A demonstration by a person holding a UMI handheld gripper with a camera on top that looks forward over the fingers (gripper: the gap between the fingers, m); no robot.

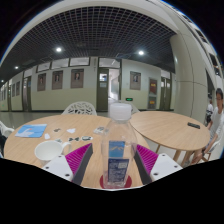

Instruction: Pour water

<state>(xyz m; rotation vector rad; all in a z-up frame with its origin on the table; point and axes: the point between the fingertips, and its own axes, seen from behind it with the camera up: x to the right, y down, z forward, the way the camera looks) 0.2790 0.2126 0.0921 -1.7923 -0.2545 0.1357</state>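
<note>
A clear plastic water bottle with a white cap and a blue label stands upright on the round wooden table, on a red round mark. It stands between the fingers of my gripper. The magenta pads are on either side of it, with a small gap at each side. The gripper is open. A white bowl sits on the table to the left of the left finger.
A blue sheet and a few small items lie on the far left of the table. White chairs stand beyond it. A second round table is at the right, with a person beside it.
</note>
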